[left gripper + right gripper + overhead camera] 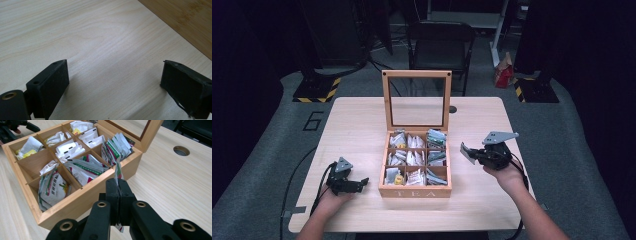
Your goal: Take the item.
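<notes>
A wooden tea box (414, 192) stands open mid-table with its glass lid (416, 98) upright. Its compartments hold several tea packets. My right gripper (475, 155) hovers just right of the box, shut on a white and green tea packet (466, 152). In the right gripper view the packet (118, 171) stands edge-on, pinched between the closed jaws of that gripper (117, 182), beside the box's wall (82, 195). My left gripper (359, 185) rests on the table left of the box. Its jaws stand wide apart over bare wood in the left gripper view (113, 80), with nothing between them.
A round cable hole (453, 109) sits in the table behind the box, also in the right gripper view (181, 150). A dark chair (439, 42) and a red bag (503, 75) stand on the floor beyond the table. Bare tabletop lies on both sides of the box.
</notes>
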